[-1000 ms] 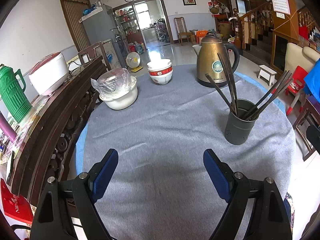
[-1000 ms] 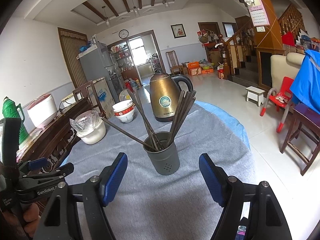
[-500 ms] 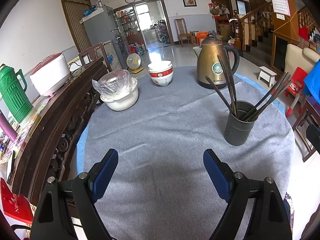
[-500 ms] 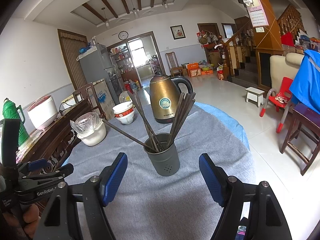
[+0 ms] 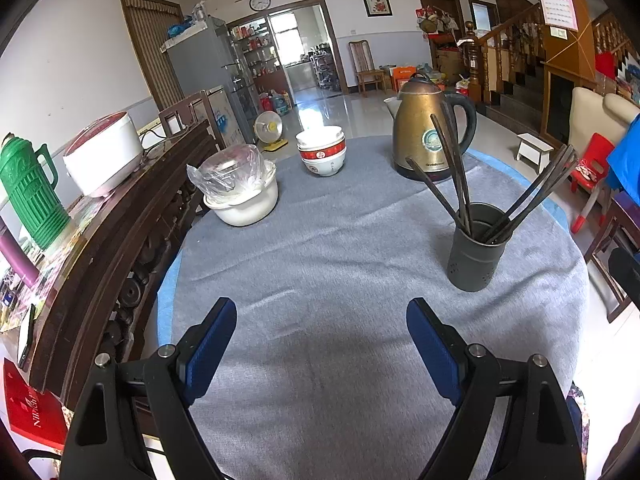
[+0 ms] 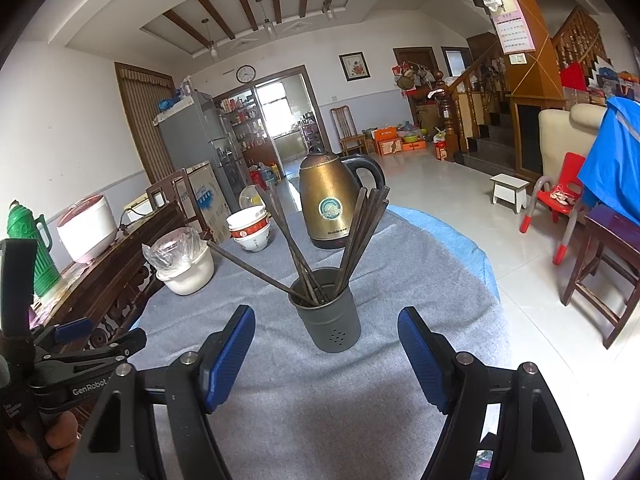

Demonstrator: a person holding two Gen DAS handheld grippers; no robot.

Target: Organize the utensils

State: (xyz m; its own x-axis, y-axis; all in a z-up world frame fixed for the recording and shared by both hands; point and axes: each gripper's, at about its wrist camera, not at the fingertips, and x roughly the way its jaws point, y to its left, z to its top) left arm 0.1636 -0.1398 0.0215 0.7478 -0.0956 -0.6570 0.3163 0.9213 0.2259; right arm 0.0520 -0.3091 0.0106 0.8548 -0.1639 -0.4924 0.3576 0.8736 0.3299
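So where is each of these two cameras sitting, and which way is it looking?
Left wrist: on the left gripper, looking down across the grey tablecloth; only its open fingers show.
Right wrist: on the right gripper, facing the chopstick holder; its open fingers show, plus the left gripper in a hand.
Shared: holder, chopsticks, kettle, bowls.

Surface (image 5: 320, 248) cloth – grey, matt, woven. Holder (image 6: 330, 320) – dull dark metal. Kettle (image 5: 424, 128) brassy, glossy. Bowls (image 5: 322, 152) glazed.
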